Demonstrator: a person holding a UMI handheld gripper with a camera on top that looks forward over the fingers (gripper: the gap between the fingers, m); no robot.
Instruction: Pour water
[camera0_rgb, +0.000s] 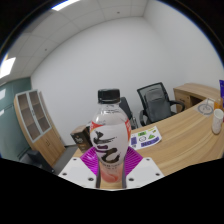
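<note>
A: Where's your bottle (110, 135) right now?

B: It stands upright between your fingers (92, 158), white cap on top, purple label facing you. The pads press on it from both sides, so you are holding it, raised above the counter (185, 135).

A: What lies beyond it?

B: Two black office chairs (158, 98) at the counter, and a wooden shelf (38, 125) off to your left.
</note>
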